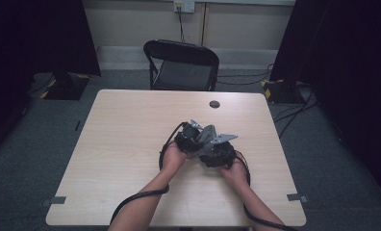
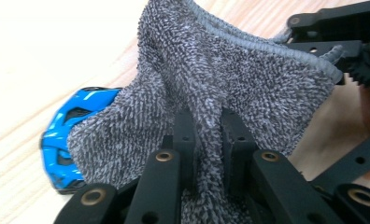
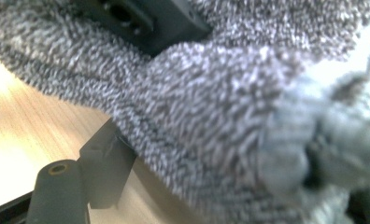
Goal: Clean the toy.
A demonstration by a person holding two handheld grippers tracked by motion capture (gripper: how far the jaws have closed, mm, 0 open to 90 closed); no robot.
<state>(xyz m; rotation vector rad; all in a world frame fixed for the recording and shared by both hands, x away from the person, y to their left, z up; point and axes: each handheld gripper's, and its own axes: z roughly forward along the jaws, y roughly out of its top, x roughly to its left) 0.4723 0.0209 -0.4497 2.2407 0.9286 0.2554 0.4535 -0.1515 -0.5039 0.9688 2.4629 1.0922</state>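
Note:
A grey terry cloth [image 2: 230, 79] hangs bunched in front of my left gripper [image 2: 206, 135], which is shut on a fold of it. Beneath the cloth's left edge a blue toy car [image 2: 64, 140] lies on the wooden table [image 2: 43, 56], partly covered. My right gripper [image 2: 314, 35] sits at the cloth's far corner. In the right gripper view the cloth [image 3: 211, 107] drapes across the jaws. One black finger [image 3: 103, 161] stands clear beside it and the other is hidden. From above, both grippers [image 1: 191, 137] [image 1: 217, 149] meet near the table's middle.
A black folding chair [image 1: 184, 65] stands behind the far edge of the table [image 1: 131, 125]. A round cable hole [image 1: 214, 104] sits near the far edge. Cables trail from both grippers toward the near edge. Dark curtains flank the room.

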